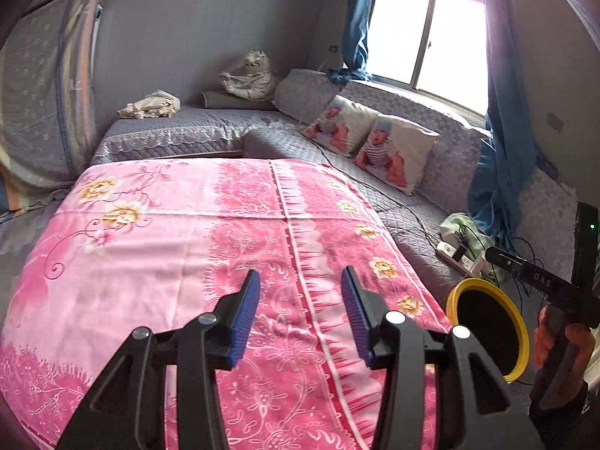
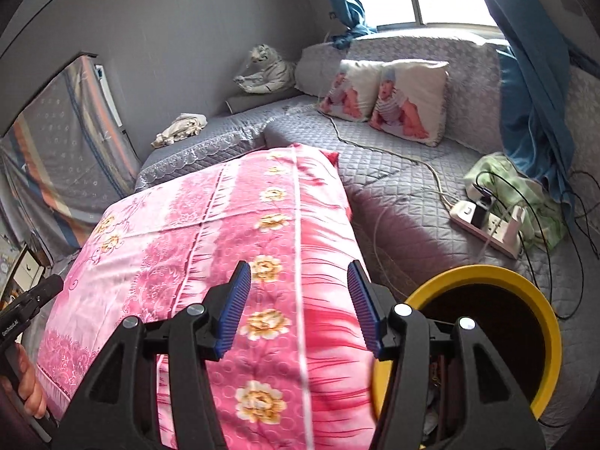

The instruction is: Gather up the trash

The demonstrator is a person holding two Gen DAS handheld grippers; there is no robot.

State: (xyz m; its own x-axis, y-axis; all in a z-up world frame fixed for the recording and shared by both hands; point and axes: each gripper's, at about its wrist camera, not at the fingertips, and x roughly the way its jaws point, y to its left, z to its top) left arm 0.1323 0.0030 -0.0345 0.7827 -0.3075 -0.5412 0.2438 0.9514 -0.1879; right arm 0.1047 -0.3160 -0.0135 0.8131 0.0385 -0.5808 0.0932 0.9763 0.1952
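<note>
Grippers are hovering over the pink cloth [image 1: 180, 232]: the left gripper [image 1: 300, 315] and right gripper [image 2: 298, 309] are both spread and holding nothing. The yellow-rimmed bin [image 2: 525, 285] is standing beside the table; no trash is showing. A careless swing risks toppling it or snagging the cables [image 2: 540, 225].
</note>
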